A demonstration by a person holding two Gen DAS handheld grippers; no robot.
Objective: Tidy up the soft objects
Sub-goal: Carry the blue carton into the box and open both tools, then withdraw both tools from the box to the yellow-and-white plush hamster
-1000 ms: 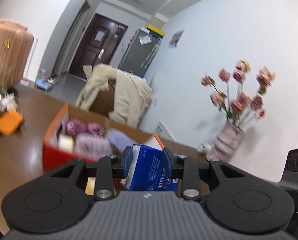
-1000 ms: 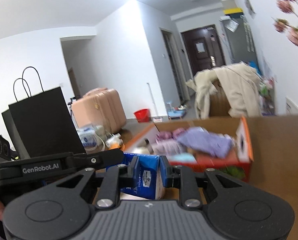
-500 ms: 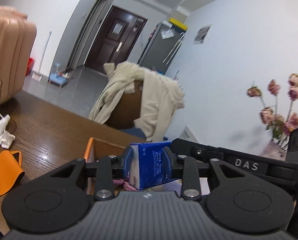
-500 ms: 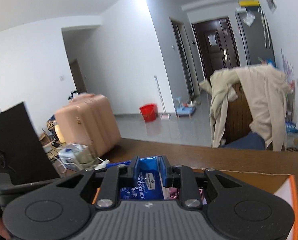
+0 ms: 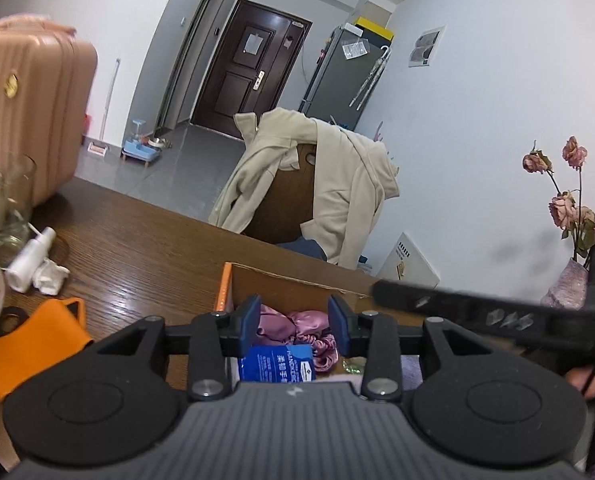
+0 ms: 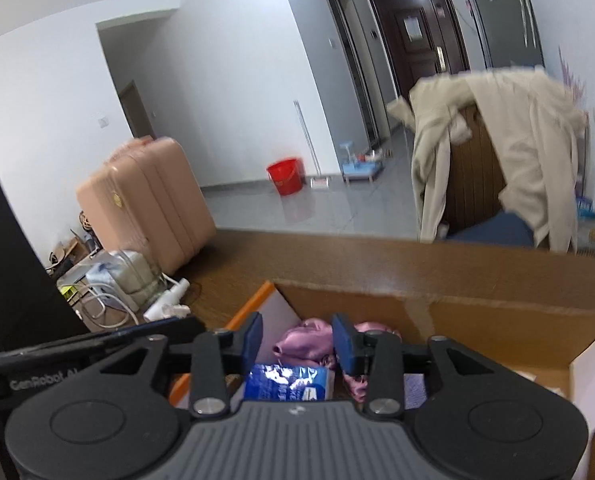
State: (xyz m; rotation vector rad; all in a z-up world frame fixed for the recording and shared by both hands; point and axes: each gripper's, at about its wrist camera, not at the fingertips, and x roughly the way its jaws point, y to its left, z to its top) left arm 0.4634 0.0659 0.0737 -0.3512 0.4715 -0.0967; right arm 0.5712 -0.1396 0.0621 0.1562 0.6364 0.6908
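A: Two grippers, both with their blue-padded fingers spread apart and holding nothing. The left gripper (image 5: 294, 317) and the right gripper (image 6: 296, 338) each hang over the open orange-edged cardboard box (image 5: 281, 282).

B: And the soft thing?

A: One blue plastic tissue pack with white print (image 5: 277, 363) lies inside the box, below the gap between the left fingers (image 5: 250, 318) and not touching them. The right wrist view shows the same tissue pack (image 6: 289, 383) just under its own fingers (image 6: 252, 340), also free.

B: What lies beside it?

A: One bunch of pink satin cloth (image 5: 297, 324), touching the pack on its far side. I cannot tell whether it is one piece or several. Something pale lilac shows at the box's right edge, too hidden to name.

B: Outside the box?

A: The box stands on one brown wooden desk (image 5: 145, 256). To the left on the desk: one orange fabric piece with a loop (image 5: 33, 344), one white spray bottle (image 5: 29, 260) touching one crumpled white tissue (image 5: 51, 278), and one clear glass (image 5: 11, 200). Beyond the desk, one wooden chair draped with a beige coat (image 5: 329, 184), one pink hard-shell suitcase (image 5: 25, 112) and one red bucket (image 6: 284, 175) on the floor.
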